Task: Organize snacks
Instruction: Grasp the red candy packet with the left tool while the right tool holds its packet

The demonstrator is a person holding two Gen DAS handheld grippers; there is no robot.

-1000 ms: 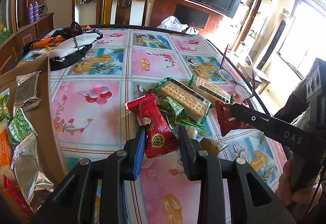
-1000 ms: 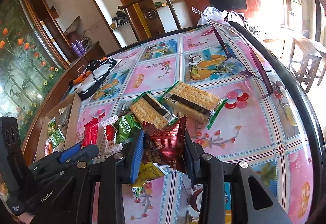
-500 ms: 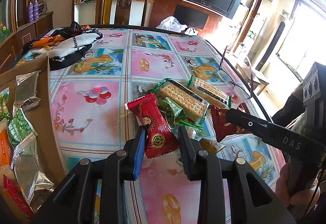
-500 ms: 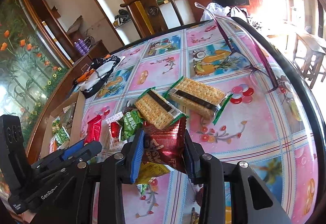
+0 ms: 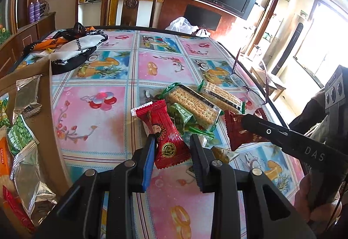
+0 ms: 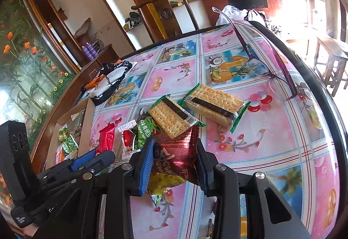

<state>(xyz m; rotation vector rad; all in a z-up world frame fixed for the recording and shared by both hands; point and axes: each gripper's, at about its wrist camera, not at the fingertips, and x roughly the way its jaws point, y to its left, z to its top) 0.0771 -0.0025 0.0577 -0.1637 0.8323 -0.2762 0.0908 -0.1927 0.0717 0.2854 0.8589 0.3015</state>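
Gripping one pack each, left gripper (image 5: 173,147) pinches red snack (image 5: 166,134) and right gripper (image 6: 175,156) dark-red snack (image 6: 176,152), both frame centre over counter (image 5: 95,113), prob. bound for box (image 5: 46,113) at left w/ sorted packs.

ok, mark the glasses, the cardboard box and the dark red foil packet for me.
glasses (image 6: 280,84): right wrist view, on the lens nearer the table edge.
cardboard box (image 5: 46,113): left wrist view, on its brown side wall.
dark red foil packet (image 6: 176,152): right wrist view, mid wrapper between the fingers.
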